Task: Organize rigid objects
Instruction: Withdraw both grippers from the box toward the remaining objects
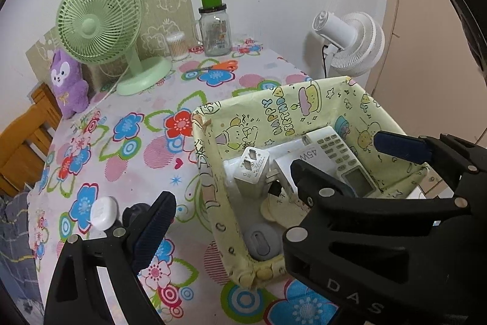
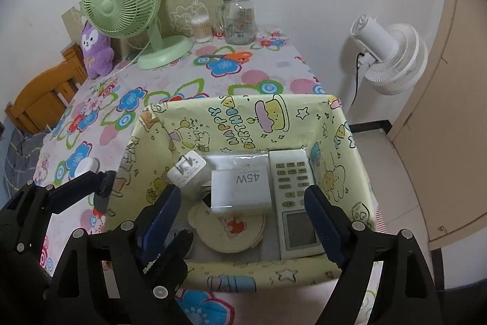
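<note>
A yellow cartoon-print basket (image 2: 240, 124) (image 1: 274, 111) stands at the table's right edge. It holds a white plug charger (image 2: 187, 169), a white 45W charger (image 2: 240, 188), a white remote (image 2: 292, 197), a round cream lid (image 2: 228, 229) and a grey round piece (image 1: 261, 239). Above the 45W charger my right gripper (image 2: 242, 191) hangs open, its pads touching nothing. My left gripper (image 2: 141, 204) is open beside the basket's left wall, nothing between its fingers. A small white rounded device (image 1: 103, 212) lies on the cloth by its left finger (image 1: 152, 230).
At the back stand a green desk fan (image 1: 97, 20), a swab tub (image 1: 176, 41), a green-lidded glass jar (image 1: 216, 32), orange scissors (image 1: 219, 66) and a purple plush (image 1: 68, 81). A white floor fan (image 1: 350, 41) stands past the right edge, a wooden chair (image 1: 24, 142) at left.
</note>
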A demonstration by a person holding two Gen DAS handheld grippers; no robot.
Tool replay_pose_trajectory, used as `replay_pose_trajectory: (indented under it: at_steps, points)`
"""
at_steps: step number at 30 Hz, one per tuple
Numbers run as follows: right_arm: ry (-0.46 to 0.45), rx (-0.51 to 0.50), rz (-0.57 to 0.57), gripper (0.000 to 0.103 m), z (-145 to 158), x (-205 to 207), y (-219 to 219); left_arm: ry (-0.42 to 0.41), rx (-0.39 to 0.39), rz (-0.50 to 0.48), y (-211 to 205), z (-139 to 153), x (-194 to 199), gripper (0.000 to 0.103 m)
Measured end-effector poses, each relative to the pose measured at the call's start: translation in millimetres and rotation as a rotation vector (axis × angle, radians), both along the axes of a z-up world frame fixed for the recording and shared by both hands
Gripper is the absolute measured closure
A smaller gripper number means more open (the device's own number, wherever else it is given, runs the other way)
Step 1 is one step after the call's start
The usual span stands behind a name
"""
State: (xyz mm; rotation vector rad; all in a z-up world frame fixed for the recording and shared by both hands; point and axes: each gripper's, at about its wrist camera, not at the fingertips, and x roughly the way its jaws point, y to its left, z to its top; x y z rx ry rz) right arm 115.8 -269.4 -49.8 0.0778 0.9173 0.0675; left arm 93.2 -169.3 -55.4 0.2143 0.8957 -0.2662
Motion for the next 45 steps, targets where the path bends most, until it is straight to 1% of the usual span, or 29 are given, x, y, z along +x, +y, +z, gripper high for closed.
replay_pose_trajectory:
  at_steps: [4,8,20,26,38,45]
  points:
    - [-0.036,-0.02,-0.004,0.012,8.5,-10.0,3.4,-0.018,-0.004,0.002,3.5,6.7,-8.4,0.007]
    - [-0.072,-0.041,0.005,0.009,16.3,-20.2,7.8,-0.033,-0.005,0.004,6.8,11.7,-17.4,0.007]
    - [-0.136,-0.053,0.021,0.008,34.4,-49.3,23.8,-0.077,-0.002,0.012,20.3,26.6,-43.5,0.006]
    - [-0.156,-0.037,0.032,0.008,38.5,-62.2,33.0,-0.098,-0.011,0.027,31.1,31.7,-56.4,0.003]
    - [-0.173,-0.054,0.052,0.008,36.8,-85.9,54.4,-0.096,-0.039,0.049,53.8,27.8,-77.5,0.002]
    - [-0.192,-0.064,0.073,0.008,37.2,-97.6,72.0,-0.09,-0.042,0.071,68.7,24.1,-86.3,0.002]
